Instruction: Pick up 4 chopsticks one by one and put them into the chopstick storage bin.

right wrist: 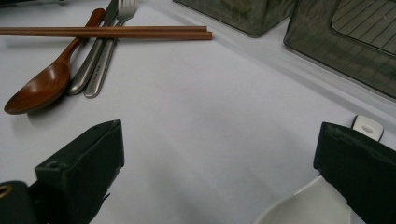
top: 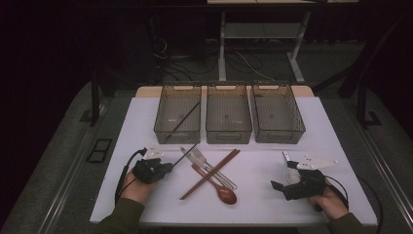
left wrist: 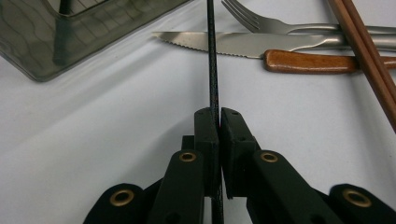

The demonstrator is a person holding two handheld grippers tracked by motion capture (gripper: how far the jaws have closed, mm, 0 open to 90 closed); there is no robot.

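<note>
Clamping a thin black chopstick point(top: 185, 152), the left tool point(top: 168, 166) is sitting at the tabletop's point(top: 146, 117) near-left in the high view; the right tool point(top: 278, 185) is resting near-right. Three bins point(top: 229, 114) are lining the far side, another black stick lying in the left one.

Left gripper view: jaws are pressing tight on the chopstick point(left wrist: 213, 70), which is running up toward the knife point(left wrist: 224, 43) and fork point(left wrist: 261, 21).

Right gripper view: jaws are standing wide apart, gripping nothing, a white spoon point(right wrist: 308, 205) lying by the right jaw, wooden spoon point(right wrist: 42, 86) and brown chopsticks point(right wrist: 107, 31) beyond.
</note>
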